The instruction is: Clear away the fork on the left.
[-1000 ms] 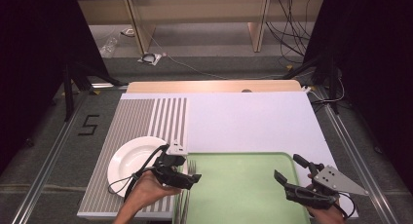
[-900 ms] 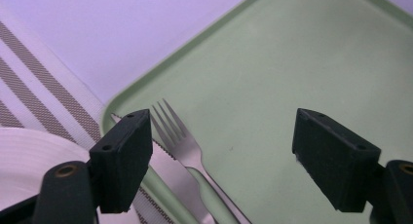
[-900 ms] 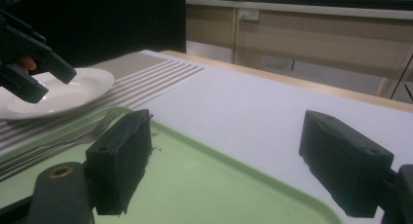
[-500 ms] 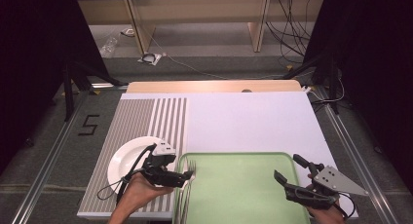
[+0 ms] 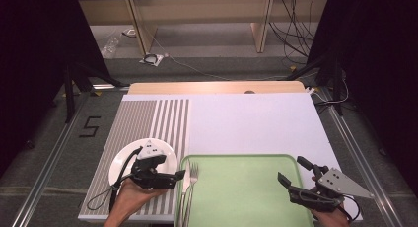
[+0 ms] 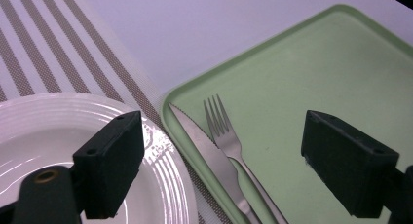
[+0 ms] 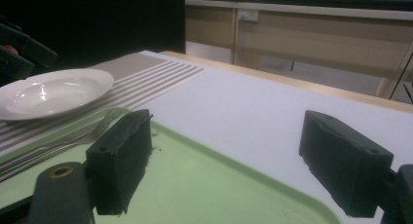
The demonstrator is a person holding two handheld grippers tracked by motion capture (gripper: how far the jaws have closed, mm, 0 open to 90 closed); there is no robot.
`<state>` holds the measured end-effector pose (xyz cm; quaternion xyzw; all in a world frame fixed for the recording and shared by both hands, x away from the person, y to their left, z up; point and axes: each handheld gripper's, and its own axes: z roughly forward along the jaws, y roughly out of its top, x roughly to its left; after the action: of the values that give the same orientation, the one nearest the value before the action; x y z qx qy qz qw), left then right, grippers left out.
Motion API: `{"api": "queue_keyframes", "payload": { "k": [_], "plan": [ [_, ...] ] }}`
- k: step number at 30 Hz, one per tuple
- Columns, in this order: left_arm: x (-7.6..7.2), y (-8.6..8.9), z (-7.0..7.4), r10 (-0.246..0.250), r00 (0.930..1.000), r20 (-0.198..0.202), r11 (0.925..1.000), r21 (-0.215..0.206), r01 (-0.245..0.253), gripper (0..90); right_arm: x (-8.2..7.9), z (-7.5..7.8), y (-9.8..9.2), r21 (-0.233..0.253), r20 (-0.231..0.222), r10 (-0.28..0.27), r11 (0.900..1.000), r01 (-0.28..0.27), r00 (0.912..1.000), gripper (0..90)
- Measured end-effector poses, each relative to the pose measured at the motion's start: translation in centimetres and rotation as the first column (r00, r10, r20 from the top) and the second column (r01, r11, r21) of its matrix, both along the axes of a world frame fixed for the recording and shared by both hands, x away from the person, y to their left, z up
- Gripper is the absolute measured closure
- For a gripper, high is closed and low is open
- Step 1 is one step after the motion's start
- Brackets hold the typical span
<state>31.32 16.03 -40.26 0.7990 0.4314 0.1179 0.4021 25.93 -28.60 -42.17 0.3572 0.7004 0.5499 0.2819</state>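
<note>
— Green tray (image 5: 246,187) at six o'clock on the table (image 5: 246,123); what's inside?

— Fork (image 5: 191,175) and knife (image 6: 207,156), side by side along its nine o'clock edge.

— And the white plate (image 5: 123,160)?

— On the striped mat (image 5: 148,118), just beside the tray.

— The tongs?

— Left tongs (image 5: 178,176) hover over the plate's edge, jaws apart, empty. Right tongs (image 5: 290,173), at the tray's three o'clock edge, gape too.

This place looks like a lab or recording studio, not a home. Around the white table (image 5: 256,123) hang black curtains (image 5: 379,64), behind it loose cables (image 5: 296,24) lie on the grey floor, and beside it runs a metal rail (image 5: 44,172).
</note>
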Motion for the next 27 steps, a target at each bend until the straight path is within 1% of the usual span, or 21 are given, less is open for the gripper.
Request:
{"api": "queue_keyframes", "payload": {
  "k": [4, 8, 13, 14, 21, 25, 27],
  "plan": [
    [-0.2, 0.7, -0.2, 0.031, 0.9995, -0.005, 0.9994, -0.013, -0.031, 15.8, 0.0, 0.0, 0.0, 0.001, 0.0, 0.0, 1.0, 0.0, 1.0, 20.3],
    [-0.3, 1.5, -0.5, 0.074, 0.9971, -0.017, 0.997, -0.022, -0.075, 15.8, 0.0, 0.0, -0.1, 0.004, -0.003, 0.0, 1.0, 0.001, 1.0, 20.3],
    [-0.3, 2.5, -1.0, 0.116, 0.9918, -0.054, 0.9922, -0.038, -0.119, 15.8, 0.0, 0.0, -0.2, 0.005, -0.005, -0.004, 1.0, 0.004, 1.0, 20.3],
    [-0.3, 2.7, -1.1, 0.125, 0.9903, -0.06, 0.9908, -0.044, -0.128, 15.8, 0.0, 0.0, -0.2, 0.006, -0.004, -0.004, 1.0, 0.004, 1.0, 20.3],
    [-0.7, 3.9, -1.3, 0.174, 0.9826, -0.064, 0.9823, -0.059, -0.178, 15.8, 0.0, 0.0, -0.2, 0.006, -0.007, -0.002, 1.0, 0.002, 1.0, 20.3],
    [-1.0, 4.9, -1.6, 0.202, 0.9761, -0.08, 0.9743, -0.085, -0.209, 15.8, 0.1, -0.1, -0.2, 0.009, -0.005, -0.003, 1.0, 0.003, 1.0, 20.3],
    [-1.2, 5.4, -1.8, 0.216, 0.9724, -0.088, 0.9706, -0.089, -0.224, 15.8, 0.1, -0.1, -0.3, 0.011, -0.005, -0.002, 1.0, 0.002, 1.0, 20.3]
  ]
}}
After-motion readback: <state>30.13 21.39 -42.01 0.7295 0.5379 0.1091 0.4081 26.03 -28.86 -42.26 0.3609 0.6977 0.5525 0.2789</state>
